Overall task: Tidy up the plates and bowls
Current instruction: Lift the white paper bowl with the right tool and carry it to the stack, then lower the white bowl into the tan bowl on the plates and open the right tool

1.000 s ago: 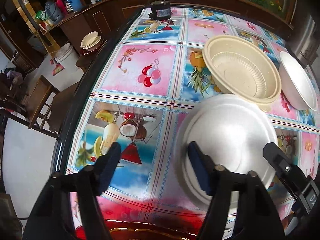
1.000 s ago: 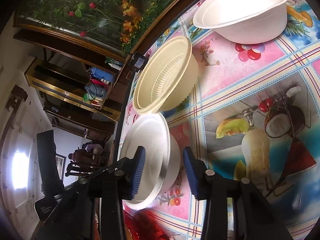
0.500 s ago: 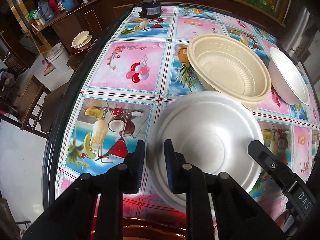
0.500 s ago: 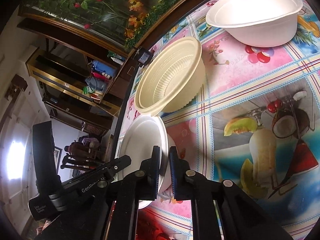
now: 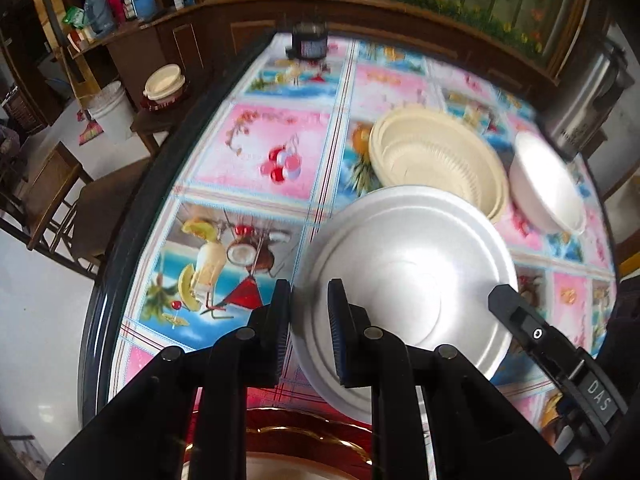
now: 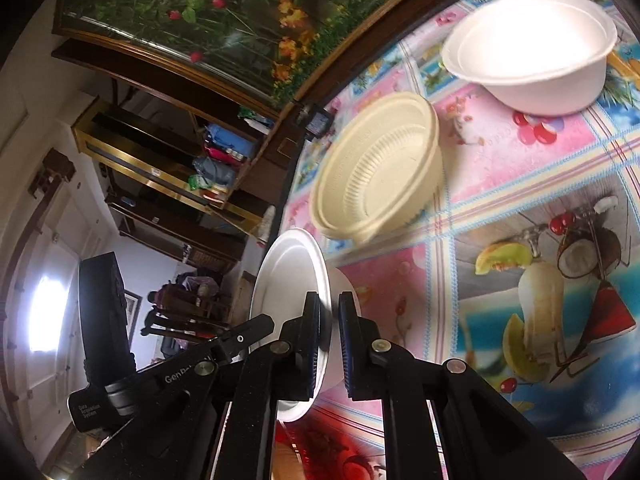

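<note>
Left wrist view showed the white disposable foam bowl point(image 5: 404, 280) tipped above the fruit-printed surface point(image 5: 256, 160), near 2 other bowls, both grippers' jaws clamped on opposite rims. It looked featherlight, slightly flexible and crushable; gentle rim grips suited it best.

Quick headcount of the dishes on the table point(image 5: 256, 152) — three bowls in all: one white bowl point(image 5: 404, 272) near the camera, one cream ribbed bowl point(image 5: 436, 164) behind it (rim looks doubled, could be two nested, can't tell), and one more white bowl point(image 5: 548, 184) off to the far side. One dark jar point(image 5: 308, 40) at the far edge. Off the table — one white bucket point(image 5: 112, 112) and one cream lidded dish point(image 5: 164, 80) on a stool. Two grippers in view.
</note>
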Available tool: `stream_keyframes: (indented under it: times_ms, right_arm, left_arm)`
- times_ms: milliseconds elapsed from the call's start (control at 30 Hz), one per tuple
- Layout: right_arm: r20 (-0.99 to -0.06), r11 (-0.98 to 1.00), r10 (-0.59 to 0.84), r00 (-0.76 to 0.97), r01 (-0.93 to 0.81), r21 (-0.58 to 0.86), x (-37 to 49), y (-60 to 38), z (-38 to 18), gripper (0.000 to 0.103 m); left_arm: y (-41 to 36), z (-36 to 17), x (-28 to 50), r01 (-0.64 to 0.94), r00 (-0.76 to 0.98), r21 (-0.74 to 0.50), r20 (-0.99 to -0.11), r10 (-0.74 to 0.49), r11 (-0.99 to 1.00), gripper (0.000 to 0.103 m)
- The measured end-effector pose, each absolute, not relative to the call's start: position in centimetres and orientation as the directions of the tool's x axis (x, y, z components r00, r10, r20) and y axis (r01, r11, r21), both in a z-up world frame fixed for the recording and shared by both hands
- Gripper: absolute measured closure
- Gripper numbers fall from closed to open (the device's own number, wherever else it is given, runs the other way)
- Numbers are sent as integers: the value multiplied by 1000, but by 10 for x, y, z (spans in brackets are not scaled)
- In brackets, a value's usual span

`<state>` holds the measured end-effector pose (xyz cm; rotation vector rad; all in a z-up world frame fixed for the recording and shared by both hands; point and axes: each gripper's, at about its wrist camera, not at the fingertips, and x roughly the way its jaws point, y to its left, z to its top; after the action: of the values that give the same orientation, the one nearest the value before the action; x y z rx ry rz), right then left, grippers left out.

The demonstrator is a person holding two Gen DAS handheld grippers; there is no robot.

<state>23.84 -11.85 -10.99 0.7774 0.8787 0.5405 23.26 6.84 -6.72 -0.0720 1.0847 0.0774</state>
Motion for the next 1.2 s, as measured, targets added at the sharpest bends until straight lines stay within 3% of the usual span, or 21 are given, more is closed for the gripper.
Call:
stream_keyframes:
  times_ms: [200, 533, 833, 1200]
  right_arm:
    - [-400, 578, 720, 567, -172, 798, 228, -123, -93, 94]
    - [-381, 560, 779, 498, -277, 781, 207, -94, -74, 94]
    - [-405, 554, 818, 408, -370, 746, 175, -67, -57, 94]
    - [-525, 604, 794, 306, -494, 626, 147, -37, -62, 94]
  left_arm:
    - [69, -44, 213, -86, 524, 2, -850, 47, 996, 86]
    - [99, -36, 167, -145, 546, 13, -833, 91, 989, 86]
    - [113, -33, 113, -140, 559, 30, -822, 104, 990, 86]
    - [122, -71, 86, -161, 492, 48, -862, 122, 986, 86]
